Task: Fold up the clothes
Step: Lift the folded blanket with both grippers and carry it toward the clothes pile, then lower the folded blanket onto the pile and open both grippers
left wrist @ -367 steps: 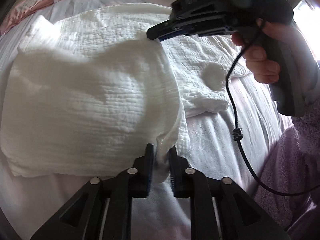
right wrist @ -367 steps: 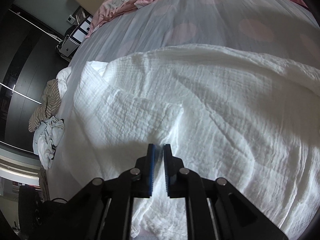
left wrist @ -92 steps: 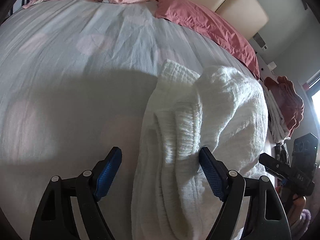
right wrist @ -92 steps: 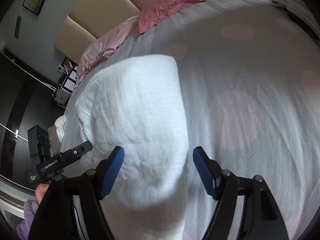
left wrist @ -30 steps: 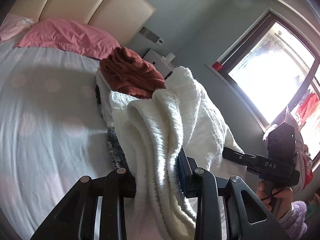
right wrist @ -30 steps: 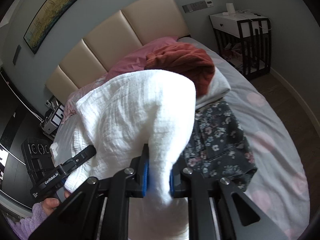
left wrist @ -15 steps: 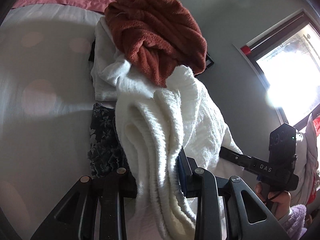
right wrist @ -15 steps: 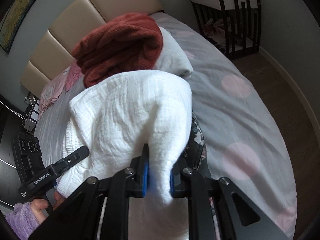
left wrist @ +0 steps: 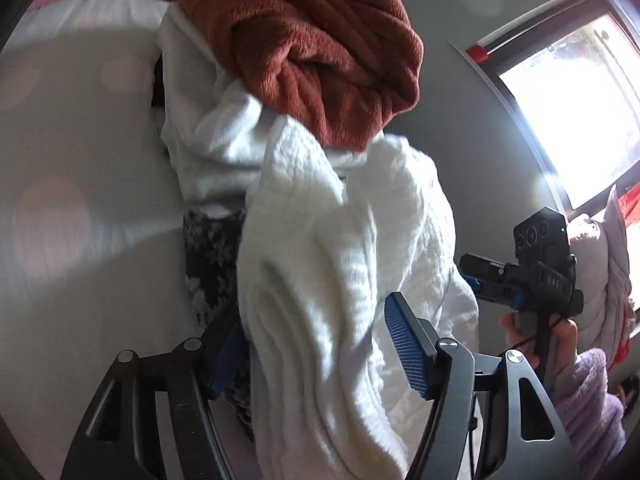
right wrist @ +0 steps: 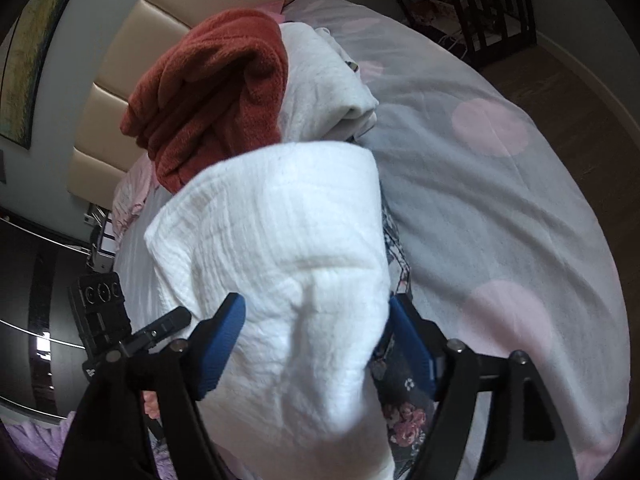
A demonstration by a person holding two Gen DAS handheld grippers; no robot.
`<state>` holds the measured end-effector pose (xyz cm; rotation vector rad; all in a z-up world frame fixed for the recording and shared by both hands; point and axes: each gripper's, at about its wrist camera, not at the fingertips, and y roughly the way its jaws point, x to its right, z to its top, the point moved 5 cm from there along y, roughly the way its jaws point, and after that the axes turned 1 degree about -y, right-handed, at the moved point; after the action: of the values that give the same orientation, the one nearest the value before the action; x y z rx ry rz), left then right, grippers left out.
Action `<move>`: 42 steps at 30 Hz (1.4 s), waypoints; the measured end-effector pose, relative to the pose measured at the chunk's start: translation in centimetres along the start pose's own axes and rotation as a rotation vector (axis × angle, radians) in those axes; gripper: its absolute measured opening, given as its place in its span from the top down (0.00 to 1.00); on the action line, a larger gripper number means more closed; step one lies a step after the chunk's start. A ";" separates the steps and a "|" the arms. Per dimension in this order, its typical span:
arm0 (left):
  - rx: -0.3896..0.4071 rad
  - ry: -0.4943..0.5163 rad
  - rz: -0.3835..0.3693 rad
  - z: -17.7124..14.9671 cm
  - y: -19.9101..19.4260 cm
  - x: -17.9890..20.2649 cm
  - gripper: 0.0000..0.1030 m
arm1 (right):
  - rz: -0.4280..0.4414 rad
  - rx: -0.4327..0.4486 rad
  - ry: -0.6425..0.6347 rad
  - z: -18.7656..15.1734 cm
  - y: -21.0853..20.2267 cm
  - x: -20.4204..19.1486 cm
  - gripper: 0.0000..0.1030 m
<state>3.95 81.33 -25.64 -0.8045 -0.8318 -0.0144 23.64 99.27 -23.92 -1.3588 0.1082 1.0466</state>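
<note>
white garment (right wrist: 280, 280), rust-red sweater (left wrist: 312, 40)

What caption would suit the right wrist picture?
Right gripper jaws opening around a folded white garment over a floral garment, beside a rust-red sweater on the bed.

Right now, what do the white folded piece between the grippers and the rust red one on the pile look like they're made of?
The white folded cloth looks like crinkled cotton gauze or muslin: matte, with fine puckered lines and soft, thick layered edges. The rust red garment looks like plush fleece or chenille: fuzzy nap, fat rounded folds, no sheen. Neither fibre can be confirmed by sight alone.
</note>
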 end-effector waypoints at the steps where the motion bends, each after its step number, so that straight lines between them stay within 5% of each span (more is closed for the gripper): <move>1: 0.005 0.004 -0.002 0.4 -0.2 0.0 0.33 | 0.024 0.009 0.016 0.5 -0.2 0.1 0.27; 6: -0.018 0.006 -0.005 1.6 0.0 -0.4 0.26 | 0.022 0.011 0.051 2.7 0.8 0.2 0.28; 8: -0.035 -0.001 -0.009 1.8 0.7 -0.6 0.28 | -0.011 0.000 0.047 3.1 1.5 0.0 0.37; 10: -0.036 0.010 -0.009 1.9 0.8 -0.5 0.52 | -0.036 0.000 0.027 3.2 1.8 -0.3 0.48; 12: -0.026 0.040 0.005 1.8 0.7 -0.1 0.63 | -0.066 0.015 -0.028 3.0 1.6 -1.3 0.66; 17: 0.107 0.116 0.002 1.5 -2.1 1.8 0.71 | -0.158 0.109 -0.275 3.4 -0.6 -5.4 0.79; 26: 0.055 0.068 0.148 0.3 -0.9 -1.1 0.72 | -0.305 0.040 -0.307 4.1 3.7 -4.8 0.82; 31: 0.011 0.064 0.190 0.8 -0.4 -2.0 0.66 | -0.348 0.007 -0.250 4.0 4.8 -3.9 0.68; 34: 0.029 0.046 0.200 0.8 -2.3 -1.6 0.49 | -0.358 0.048 -0.220 4.1 2.7 -4.4 0.64; 42: 0.101 0.181 0.248 -1.9 -8.7 3.8 0.48 | -0.465 0.175 -0.269 0.4 -5.5 -6.9 0.65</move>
<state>5.08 75.07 -18.42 -0.7940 -0.5538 0.1706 23.14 96.63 -15.55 -1.0086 -0.2979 0.7929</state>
